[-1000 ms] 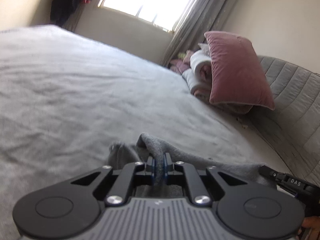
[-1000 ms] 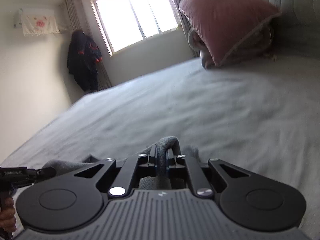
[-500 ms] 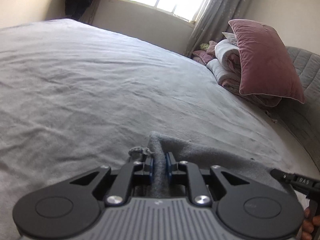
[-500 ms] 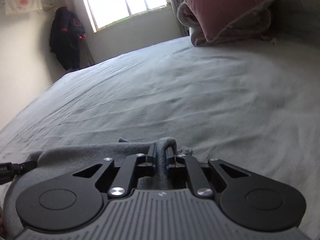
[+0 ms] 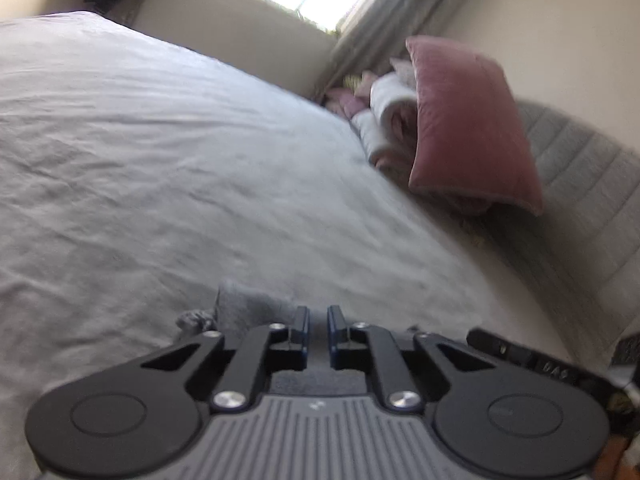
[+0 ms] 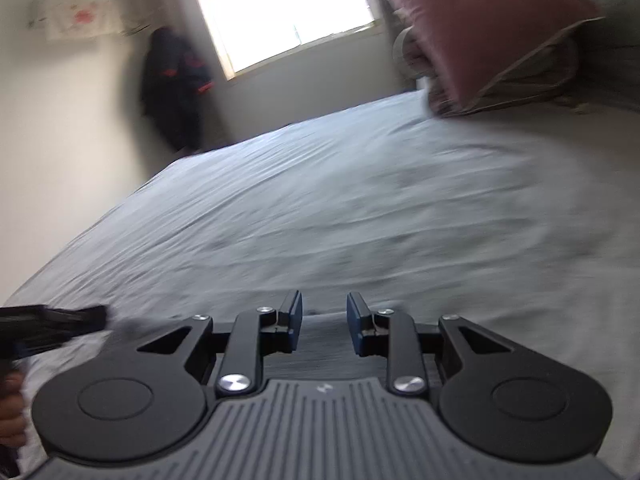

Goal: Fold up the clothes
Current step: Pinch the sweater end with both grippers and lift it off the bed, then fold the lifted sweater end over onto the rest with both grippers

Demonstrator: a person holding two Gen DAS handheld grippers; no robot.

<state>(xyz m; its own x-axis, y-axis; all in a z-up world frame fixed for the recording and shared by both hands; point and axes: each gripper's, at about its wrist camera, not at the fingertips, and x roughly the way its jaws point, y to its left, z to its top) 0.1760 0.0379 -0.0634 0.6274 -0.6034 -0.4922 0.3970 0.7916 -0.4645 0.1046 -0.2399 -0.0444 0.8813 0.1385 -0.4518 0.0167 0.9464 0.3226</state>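
**A:** What do we see of the clothes?

**B:** A grey knitted garment [image 5: 244, 308], soft and rumpled, lying low on the bed [image 5: 160, 160] right in front of us. A bunched corner with a bit of cord pokes out on its left.

**A:** And our left tongs [image 5: 318, 320]?

**B:** Only a narrow slit apart, having just been closing. We see no cloth pinched between the pads; the garment lies beside and under them.

**A:** The right tongs [image 6: 324, 320]?

**B:** Parted to a moderate gap, having just been opening. They grip nothing, and the grey cloth lies flat beneath them.

**A:** How much room have we got?

**B:** Plenty. The wrinkled sheet runs bare ahead of both tongs. On the left it ends at the bed's far edge by the wall; on the right it stops at folded bedding [image 5: 384, 120], a pink cushion [image 5: 468, 128] and the quilted headboard [image 5: 580, 184].

**A:** Does either view add anything?

**B:** Only our left view shows the garment's bunched corner. Only our right view shows the left hand [image 6: 12, 412] at the frame's edge and a dark jacket [image 6: 172, 80] hanging beside the window [image 6: 288, 8]. Both views are blurred.
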